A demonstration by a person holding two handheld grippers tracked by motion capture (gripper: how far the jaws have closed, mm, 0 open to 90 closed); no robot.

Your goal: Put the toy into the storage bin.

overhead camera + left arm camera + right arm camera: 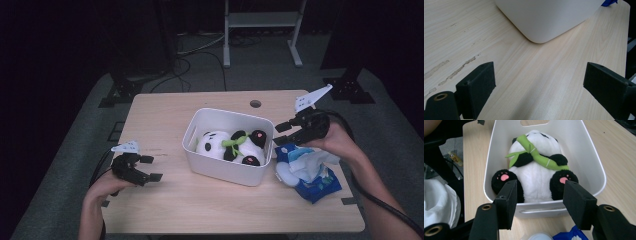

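Observation:
A white plastic bin stands in the middle of the wooden table. Inside it a black-and-white panda plush lies on its back, a green bamboo stalk across its chest. My right gripper hovers just outside the bin's right end, jaws open with nothing between them. In the right gripper view those jaws frame the panda's two black feet beyond the bin's rim. My left gripper rests open and empty near the table's left side, and it points at the bin's rounded corner.
A blue wipes pack with white tissue bunched on top lies on the table right of the bin, under my right hand. A small round hole sits near the table's far edge. Cables and a metal frame are on the floor behind.

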